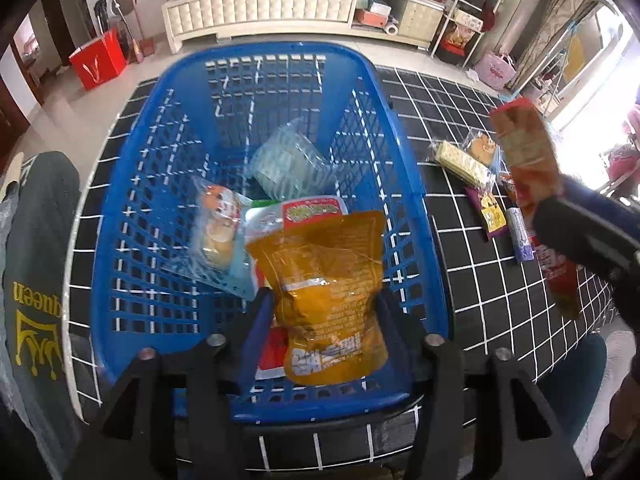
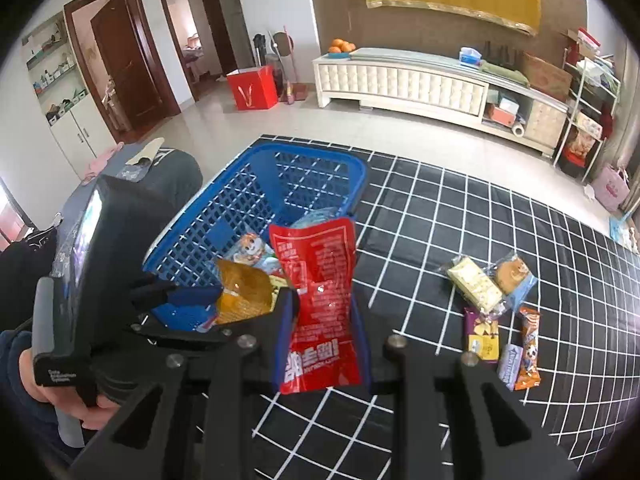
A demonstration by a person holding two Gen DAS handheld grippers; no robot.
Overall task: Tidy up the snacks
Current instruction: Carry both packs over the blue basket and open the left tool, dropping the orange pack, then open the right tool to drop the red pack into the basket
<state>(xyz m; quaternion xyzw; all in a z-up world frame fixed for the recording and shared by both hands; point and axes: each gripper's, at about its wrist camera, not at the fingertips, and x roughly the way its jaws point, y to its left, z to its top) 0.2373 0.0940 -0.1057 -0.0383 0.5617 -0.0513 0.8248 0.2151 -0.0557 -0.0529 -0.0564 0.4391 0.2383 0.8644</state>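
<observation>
While the blue basket point(image 1: 132, 184) stands on the black grid-patterned cloth point(image 1: 472, 120), both grippers are loaded. The left gripper point(image 1: 324, 300) is clamped on an orange pouch point(image 1: 324, 280), holding it just above the near end of the basket. The right gripper point(image 2: 320, 300) is clamped on a red pouch point(image 2: 316, 280), holding it upright beside the basket's right rim.

Basket contents: a clear plastic tub point(image 1: 288, 160) toward the middle, a clear-wrapped bun point(image 1: 216, 224) on the left, and a red-and-white packet point(image 1: 308, 212) partly hidden under the orange pouch.

On the cloth, well to the right of the basket, lies a group of loose snacks: a pack of crackers point(image 2: 474, 284), a wrapped round cake point(image 2: 514, 274) touching it, a purple packet point(image 2: 482, 334), a small lilac bar point(image 2: 510, 364) and an orange bar point(image 2: 528, 350), the last three lying close together.

A person's hand point(image 2: 100, 408) grips the left tool's handle at the lower left of the right wrist view.
</observation>
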